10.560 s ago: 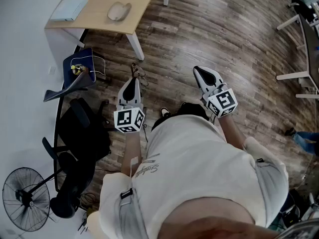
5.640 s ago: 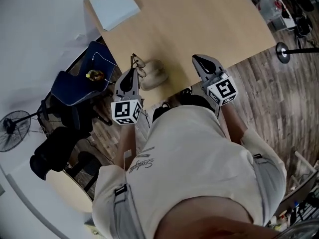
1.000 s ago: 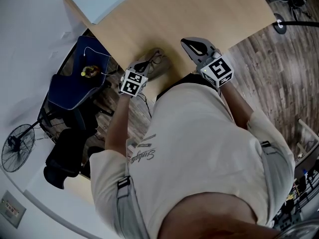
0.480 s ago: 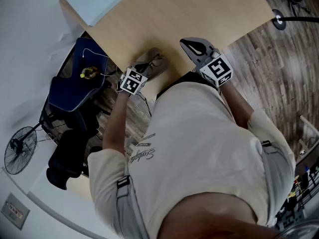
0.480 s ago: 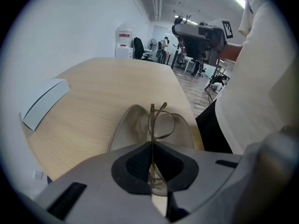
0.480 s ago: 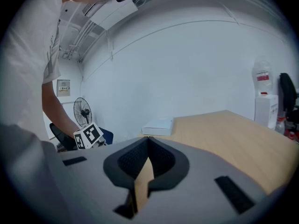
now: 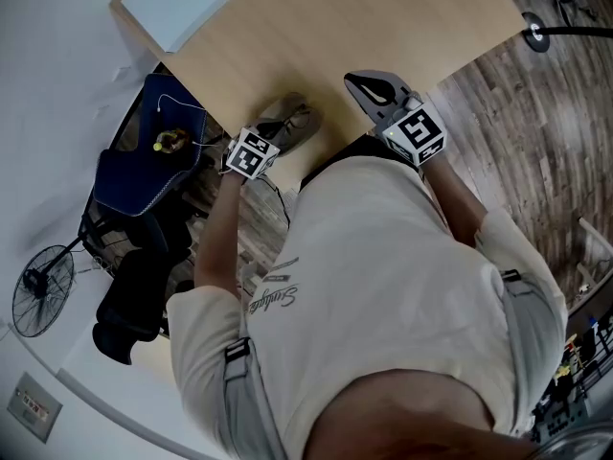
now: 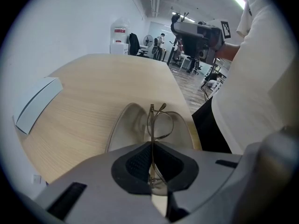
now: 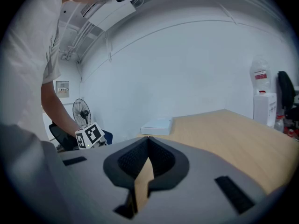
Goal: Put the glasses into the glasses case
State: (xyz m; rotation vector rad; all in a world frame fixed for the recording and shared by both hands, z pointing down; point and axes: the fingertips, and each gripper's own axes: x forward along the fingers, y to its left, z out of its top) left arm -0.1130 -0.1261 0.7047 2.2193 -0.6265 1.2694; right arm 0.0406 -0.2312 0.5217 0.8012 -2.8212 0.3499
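A beige glasses case (image 7: 284, 126) lies near the front edge of the light wooden table (image 7: 354, 17). In the left gripper view the case (image 8: 125, 127) shows its hollow side up. My left gripper (image 8: 151, 146) is shut on thin wire-framed glasses (image 8: 160, 120), gripping them at one end. The glasses (image 7: 303, 118) hang edge-on just over the case's hollow; whether they touch it I cannot tell. My right gripper (image 7: 362, 83) hovers over the table to the right of the case. Its jaws (image 9: 148, 149) are shut with nothing between them.
A white flat box (image 7: 172, 6) lies at the table's far left corner, also visible as the box (image 9: 157, 125). A blue chair (image 7: 139, 175) with small items, a black chair (image 7: 134, 295) and a floor fan (image 7: 40, 300) stand left of the table. The person's body is against the table edge.
Ten seconds ago the person stood away from the table with the glasses in the left gripper. Now both grippers are over the table, glasses above the case. In the last second nearly nothing moved.
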